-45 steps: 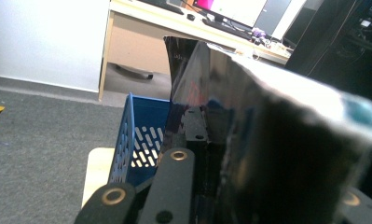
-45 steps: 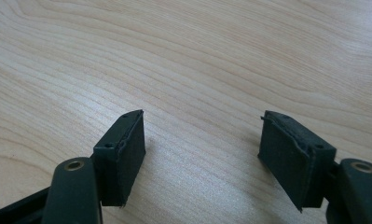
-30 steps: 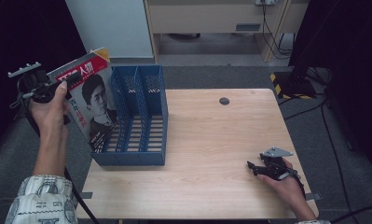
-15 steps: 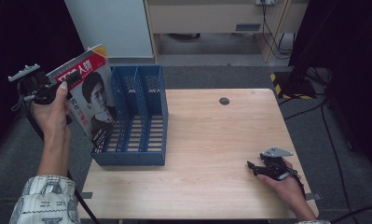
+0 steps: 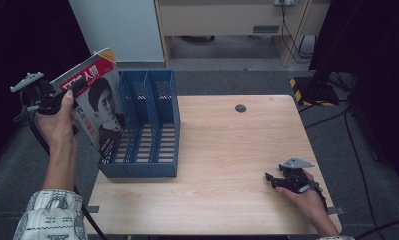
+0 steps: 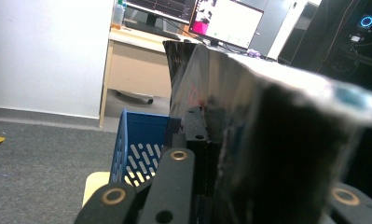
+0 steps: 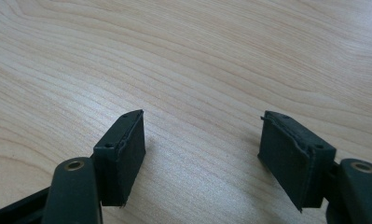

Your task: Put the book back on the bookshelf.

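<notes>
The left claw [image 5: 69, 90] pinches a magazine [image 5: 94, 107], tilted in the air just left of the blue file rack [image 5: 152, 165] — not yet in a slot. The right claw [image 5: 270, 178] rests spread on the tabletop [image 5: 227, 145], empty.

**Wooden table, seen from above**

I see a light wooden table [image 5: 227, 150]. A blue file rack [image 5: 147, 125] stands at its left side. A small dark round disc [image 5: 240, 108] sits near the far edge.
</notes>
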The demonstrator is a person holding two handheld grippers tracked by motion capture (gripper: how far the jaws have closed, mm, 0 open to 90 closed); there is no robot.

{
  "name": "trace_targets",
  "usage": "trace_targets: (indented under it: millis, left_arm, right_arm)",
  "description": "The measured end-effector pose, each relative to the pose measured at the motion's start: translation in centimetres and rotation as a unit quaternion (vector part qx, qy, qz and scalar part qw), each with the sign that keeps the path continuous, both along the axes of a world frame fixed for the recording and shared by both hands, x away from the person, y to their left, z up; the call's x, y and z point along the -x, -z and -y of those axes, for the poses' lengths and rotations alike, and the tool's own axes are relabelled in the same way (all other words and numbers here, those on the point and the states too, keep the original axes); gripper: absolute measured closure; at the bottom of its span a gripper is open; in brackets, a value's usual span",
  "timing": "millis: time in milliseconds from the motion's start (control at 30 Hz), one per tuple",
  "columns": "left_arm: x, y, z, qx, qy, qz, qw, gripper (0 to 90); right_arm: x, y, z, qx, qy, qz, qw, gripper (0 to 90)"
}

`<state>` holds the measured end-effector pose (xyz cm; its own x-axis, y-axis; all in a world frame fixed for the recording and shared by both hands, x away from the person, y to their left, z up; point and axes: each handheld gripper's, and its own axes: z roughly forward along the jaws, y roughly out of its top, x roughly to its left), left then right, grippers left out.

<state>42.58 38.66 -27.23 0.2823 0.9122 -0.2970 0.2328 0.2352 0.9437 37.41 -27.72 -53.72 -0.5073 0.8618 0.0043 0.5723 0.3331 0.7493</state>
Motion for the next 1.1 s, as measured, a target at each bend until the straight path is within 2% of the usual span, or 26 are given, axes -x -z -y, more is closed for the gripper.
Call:
trace_targets:
  millis: [267,733,833,1000,1100]
  left_arm:
    - [0.5,1.0,-0.3,0.011,0.001,0.015,0.9998,86.4]
    - [1.0,3.0,0.1,-0.008,-0.005,0.042,0.9991,86.4]
    - [0.9,3.5,0.2,-0.013,-0.005,0.04,0.9991,86.5]
    - [0.9,4.1,0.3,-0.012,-0.005,0.043,0.999,86.4]
    - [0.8,4.7,0.4,-0.016,-0.005,0.036,0.9992,86.5]
  right_arm:
    - [0.0,0.0,0.0,0.0,0.001,0.001,1.0,31.4]
    - [0.0,0.0,0.0,0.0,0.0,0.001,1.0,31.4]
    - [0.0,0.0,0.0,0.0,0.001,0.0,1.0,31.4]
    - [0.0,0.0,0.0,0.0,0.001,0.001,1.0,31.4]
    - [0.0,0.0,0.0,0.0,0.001,0.001,1.0,31.4]
